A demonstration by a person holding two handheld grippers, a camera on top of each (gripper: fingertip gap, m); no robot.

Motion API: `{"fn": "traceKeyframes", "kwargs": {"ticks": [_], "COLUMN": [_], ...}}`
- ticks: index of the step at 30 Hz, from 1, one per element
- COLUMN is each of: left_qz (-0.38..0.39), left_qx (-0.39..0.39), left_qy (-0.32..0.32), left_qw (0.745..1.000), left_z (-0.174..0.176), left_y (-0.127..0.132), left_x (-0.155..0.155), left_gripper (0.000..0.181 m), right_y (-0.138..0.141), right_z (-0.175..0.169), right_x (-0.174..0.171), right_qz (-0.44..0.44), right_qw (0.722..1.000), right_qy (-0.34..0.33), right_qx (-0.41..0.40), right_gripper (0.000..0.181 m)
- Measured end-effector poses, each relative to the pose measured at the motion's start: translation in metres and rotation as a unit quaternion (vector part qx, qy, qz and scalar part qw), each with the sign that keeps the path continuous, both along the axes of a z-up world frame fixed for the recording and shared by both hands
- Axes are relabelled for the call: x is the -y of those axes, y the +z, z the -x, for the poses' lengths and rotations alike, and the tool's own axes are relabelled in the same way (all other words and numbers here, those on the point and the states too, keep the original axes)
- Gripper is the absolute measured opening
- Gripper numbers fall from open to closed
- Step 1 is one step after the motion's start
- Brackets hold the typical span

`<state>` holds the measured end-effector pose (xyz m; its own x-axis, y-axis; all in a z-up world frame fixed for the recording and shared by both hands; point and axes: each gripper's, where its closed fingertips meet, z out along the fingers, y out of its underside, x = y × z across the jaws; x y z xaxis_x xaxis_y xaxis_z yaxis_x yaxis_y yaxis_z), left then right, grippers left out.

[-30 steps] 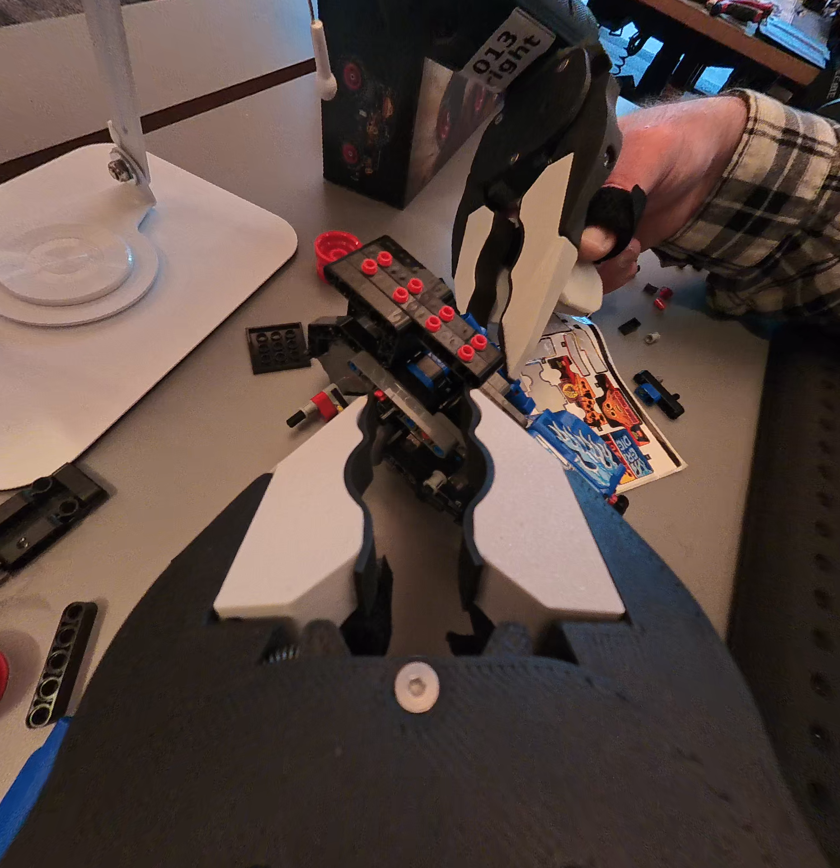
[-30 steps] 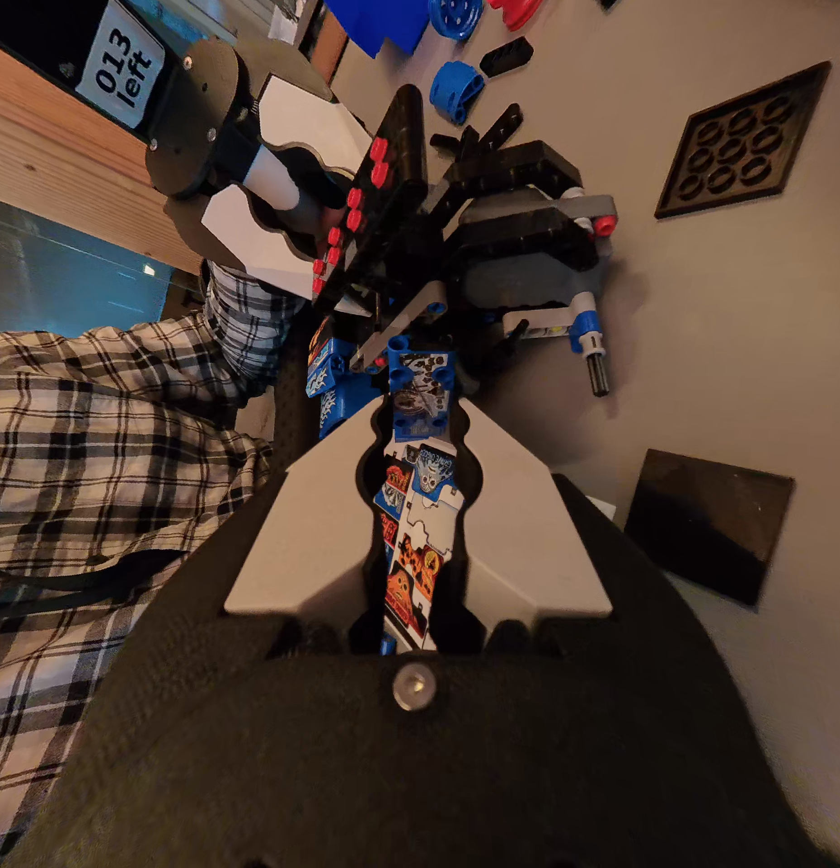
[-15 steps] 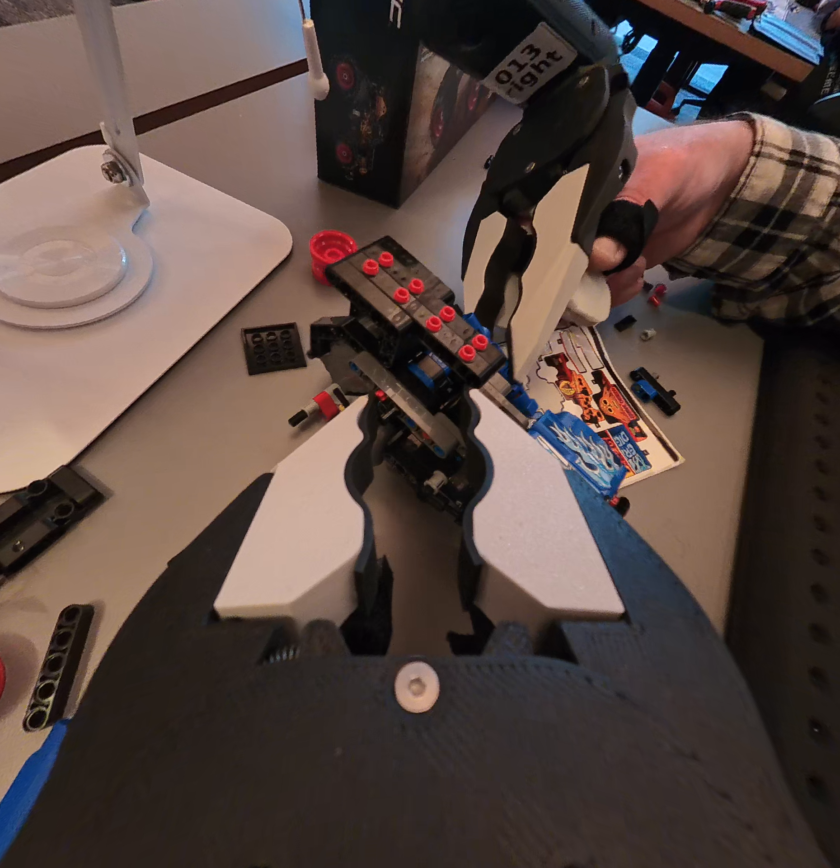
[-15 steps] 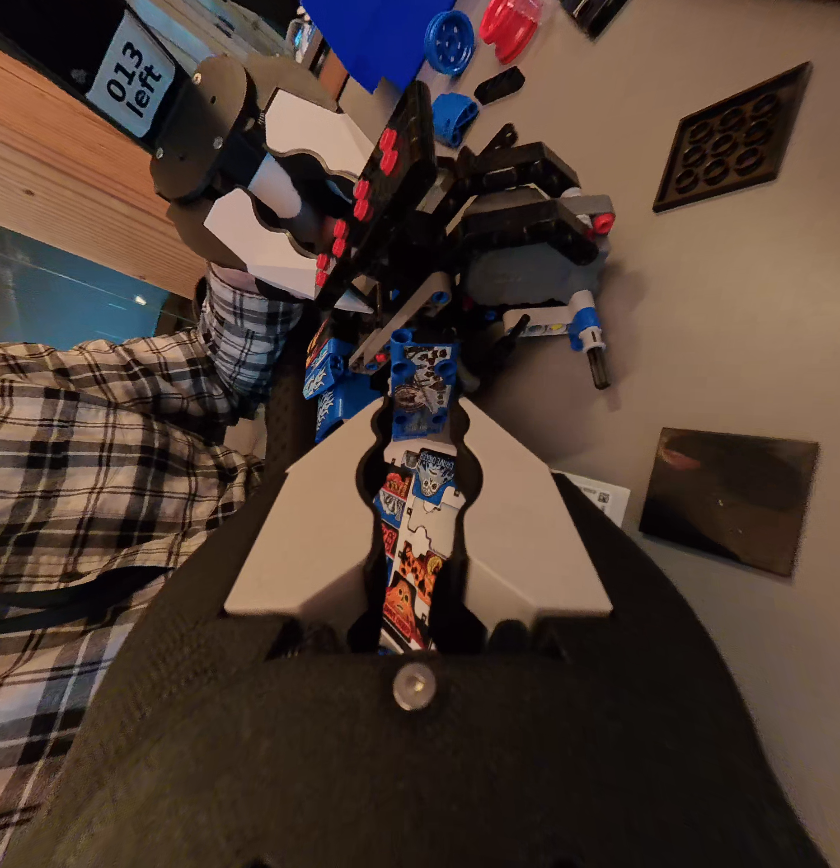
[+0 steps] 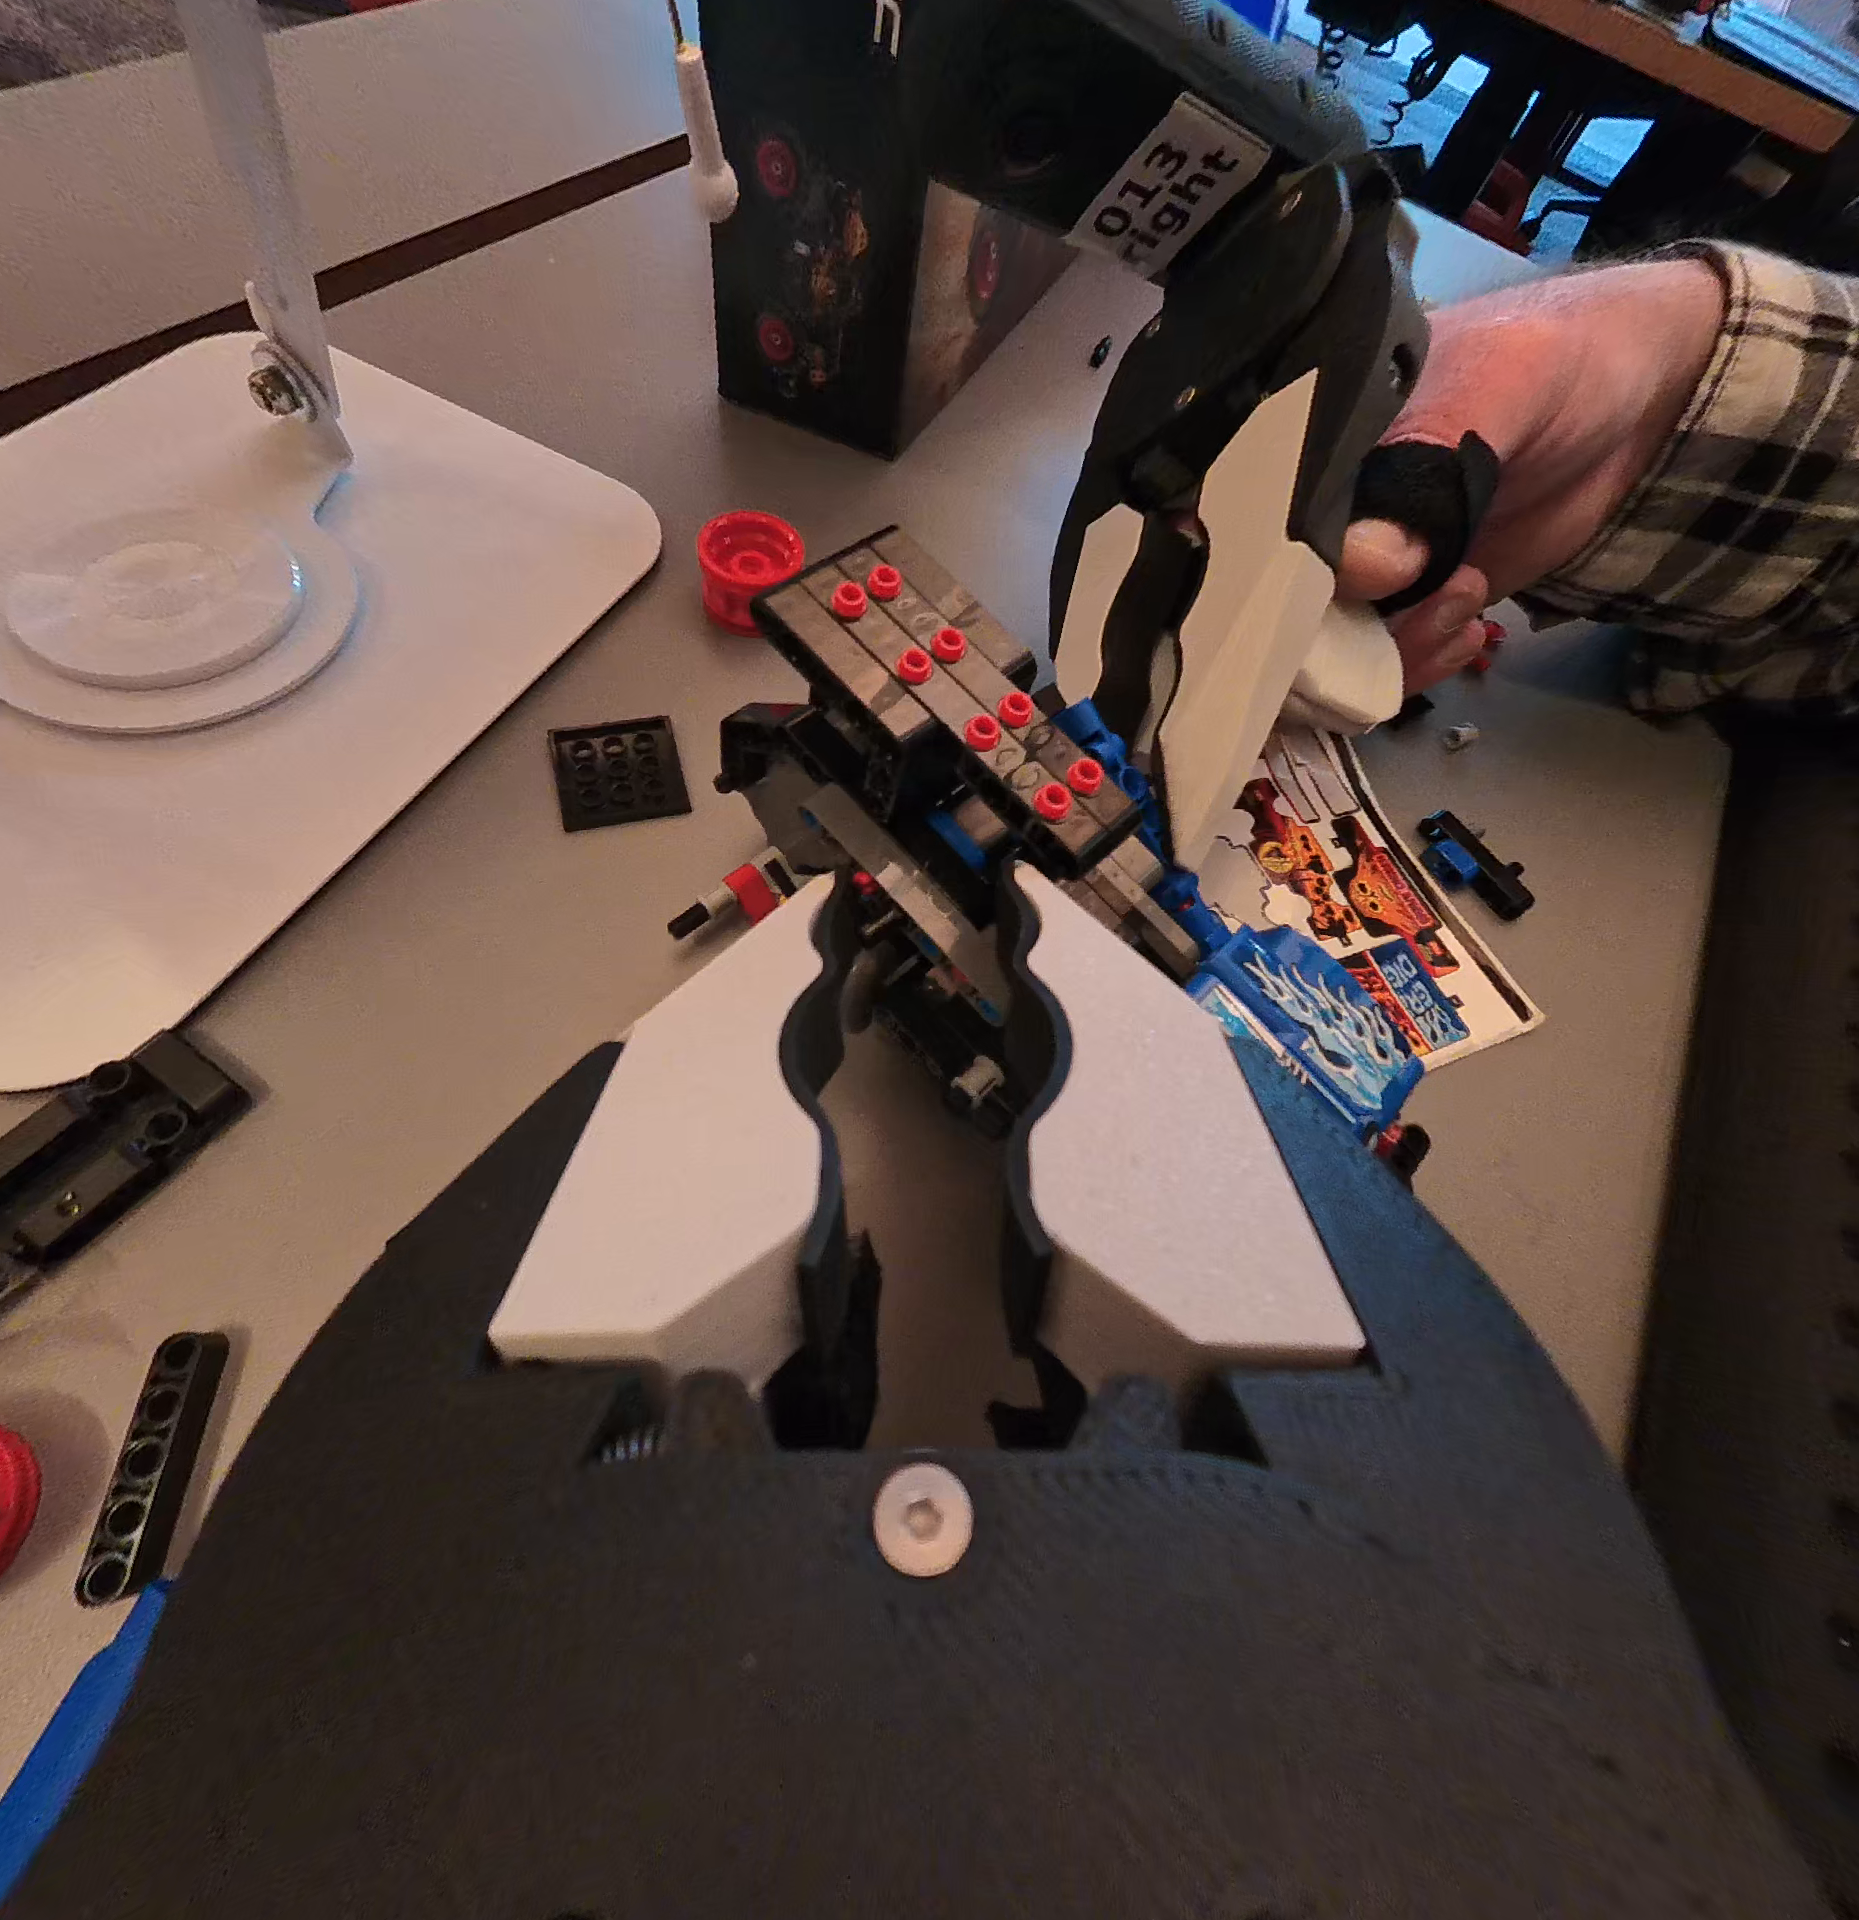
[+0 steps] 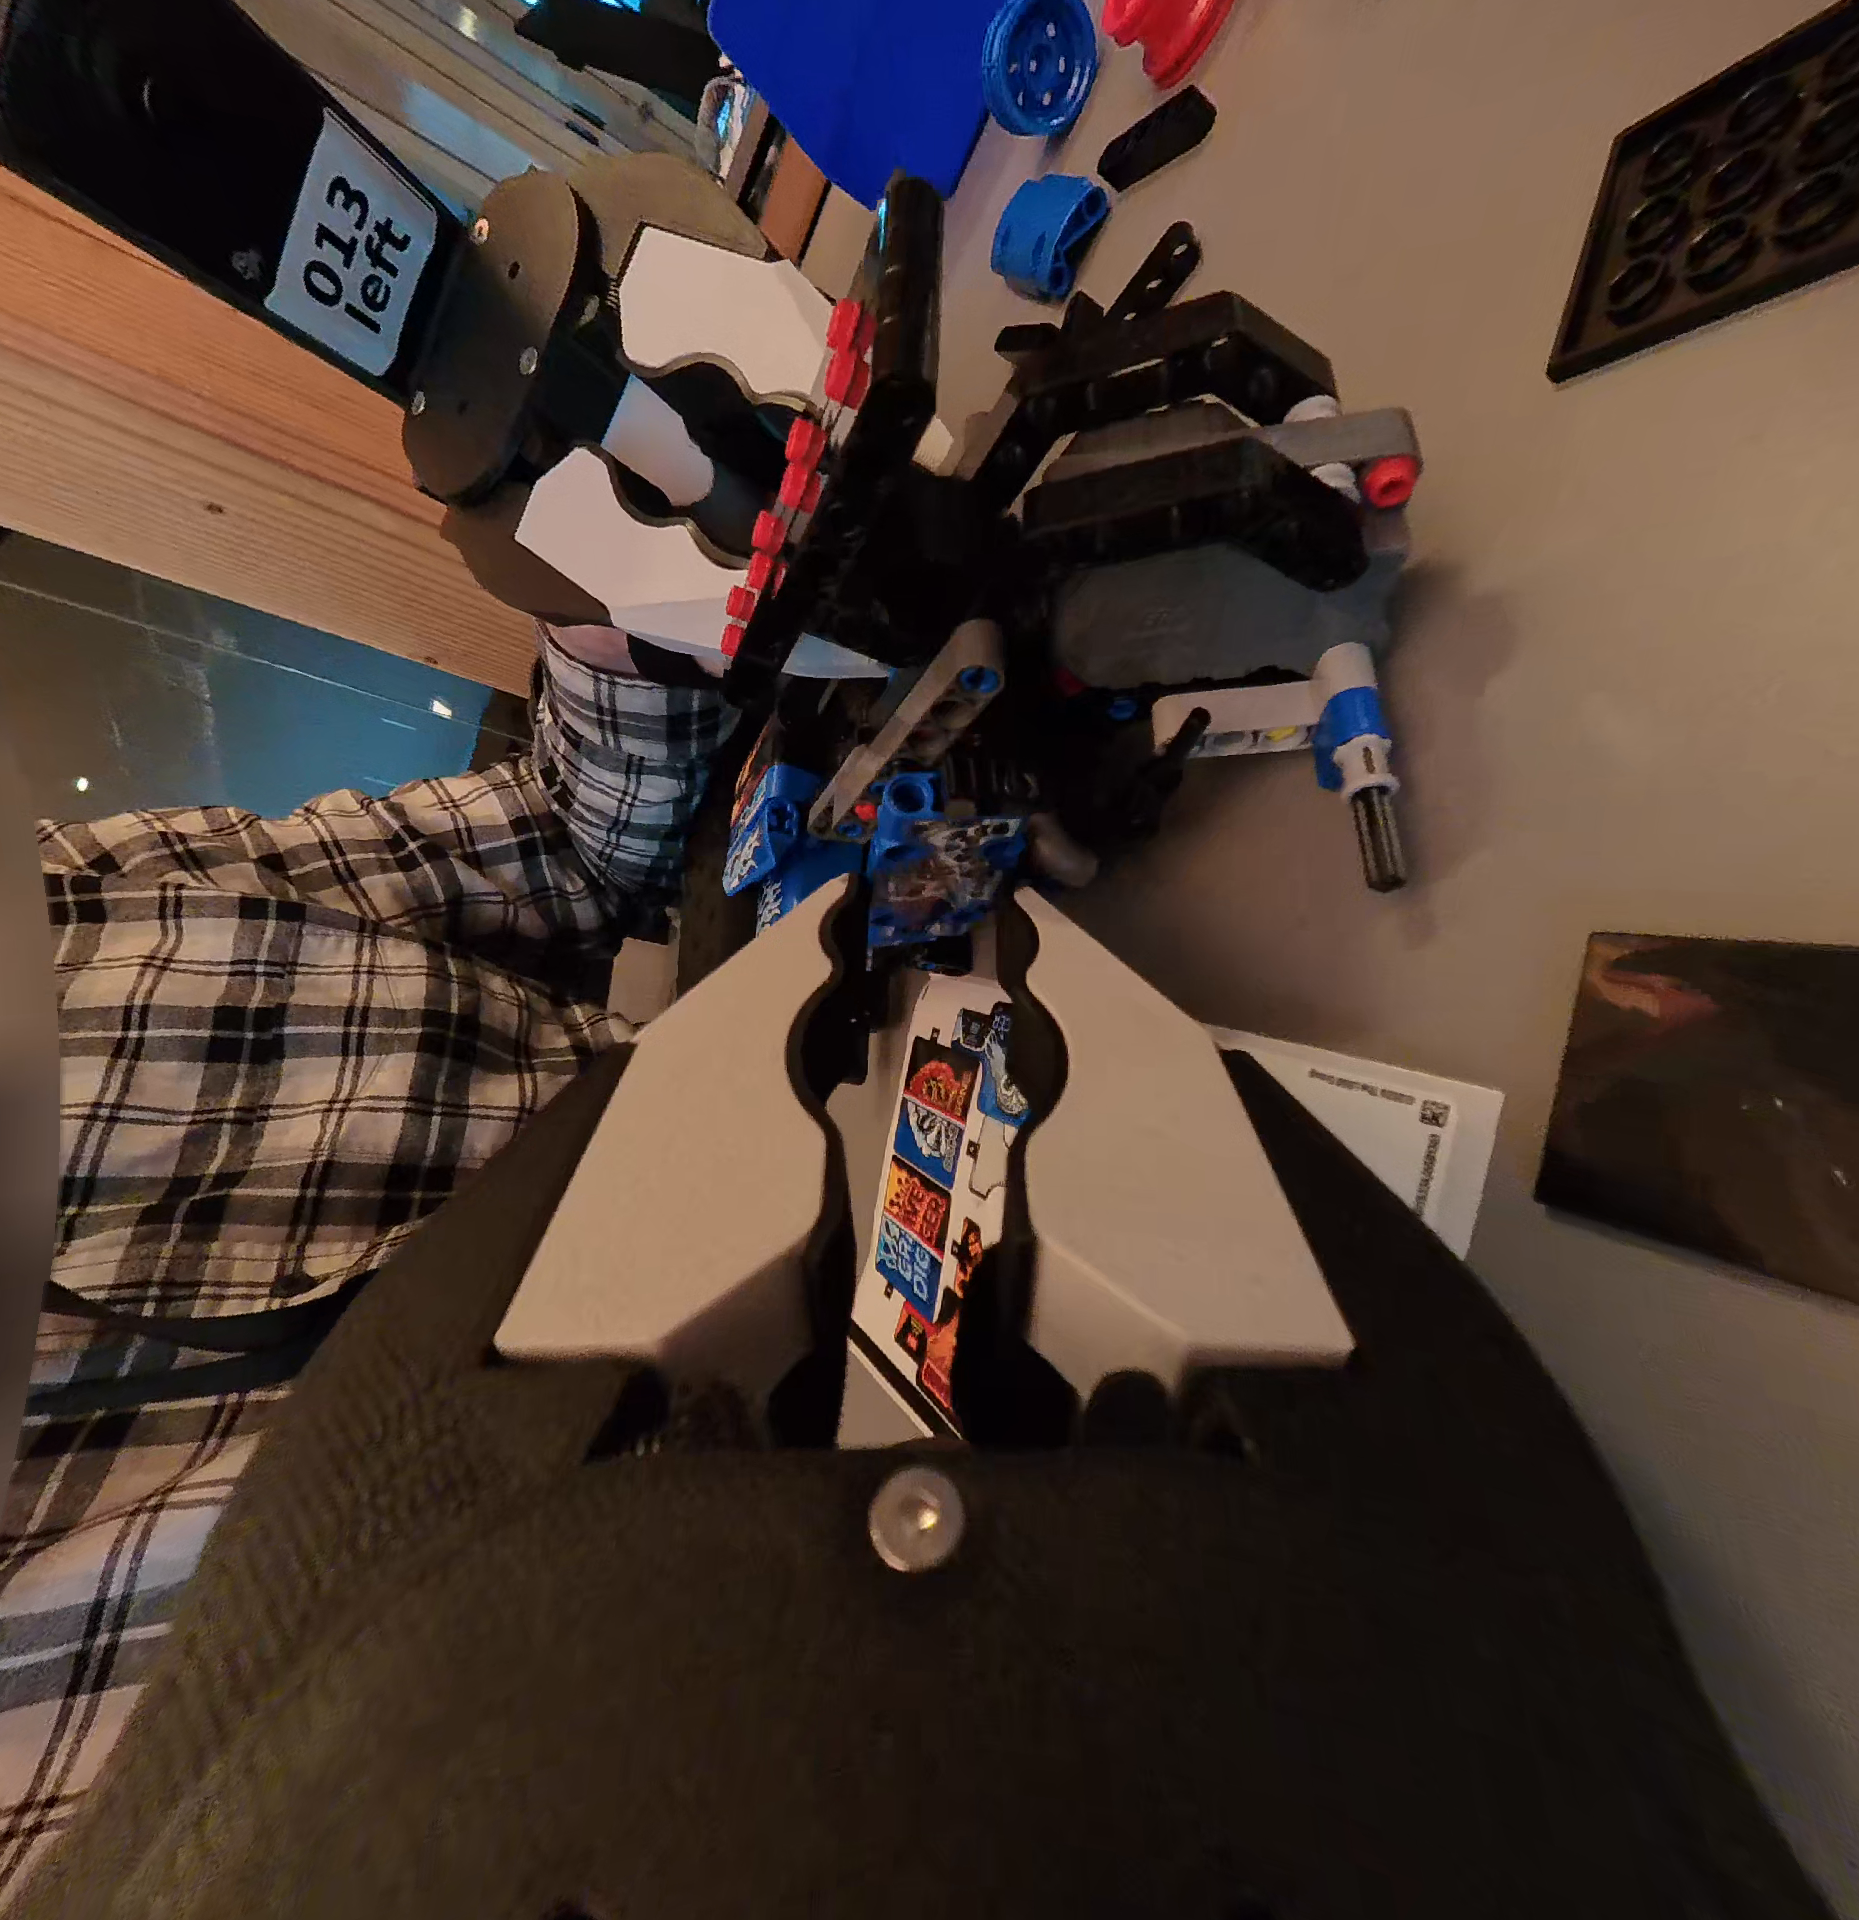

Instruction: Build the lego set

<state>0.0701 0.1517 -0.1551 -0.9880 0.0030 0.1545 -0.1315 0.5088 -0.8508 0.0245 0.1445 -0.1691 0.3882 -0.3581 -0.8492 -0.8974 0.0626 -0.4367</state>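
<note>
Step in hand, as judged: blue decorated panel being fitted to near end of lego model (image 5: 935, 769).

Method advised: model kept steady by left claw (image 5: 909, 914); panel aligned square with its mount before being pressed in; no twisting.

Left claw: partly open, fingers set around model's near end; firm contact cannot be confirmed.

Right claw (image 6: 925, 914): narrowly open, blue panel (image 6: 946, 862) between fingertips; grip cannot be told.

Model located mid-table (image 5: 468, 997), tilted; sticker sheet (image 5: 1351, 894) just right of it.
</note>
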Motion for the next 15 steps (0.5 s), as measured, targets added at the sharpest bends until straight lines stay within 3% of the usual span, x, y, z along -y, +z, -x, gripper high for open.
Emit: {"fn": "traceKeyframes", "kwargs": {"ticks": [7, 10, 15], "left_qz": [0.000, 0.002, 0.002], "left_qx": [0.003, -0.001, -0.002], "left_qy": [0.003, 0.000, -0.005], "left_qw": [1.000, 1.000, 1.000], "left_z": [-0.002, -0.001, 0.002], "left_y": [0.000, 0.000, 0.000], "left_x": [0.000, 0.000, 0.002], "left_gripper": [0.025, 0.025, 0.025], "right_y": [0.002, 0.007, 0.006], "right_z": [0.002, -0.006, -0.009], "right_x": [0.003, 0.012, 0.014], "right_qz": [-0.006, -0.013, -0.007], "right_qw": [1.000, 0.999, 0.999], "right_qy": [0.011, -0.016, -0.025], "right_qx": [0.017, 0.030, 0.036], "right_gripper": [0.032, 0.032, 0.022]}}
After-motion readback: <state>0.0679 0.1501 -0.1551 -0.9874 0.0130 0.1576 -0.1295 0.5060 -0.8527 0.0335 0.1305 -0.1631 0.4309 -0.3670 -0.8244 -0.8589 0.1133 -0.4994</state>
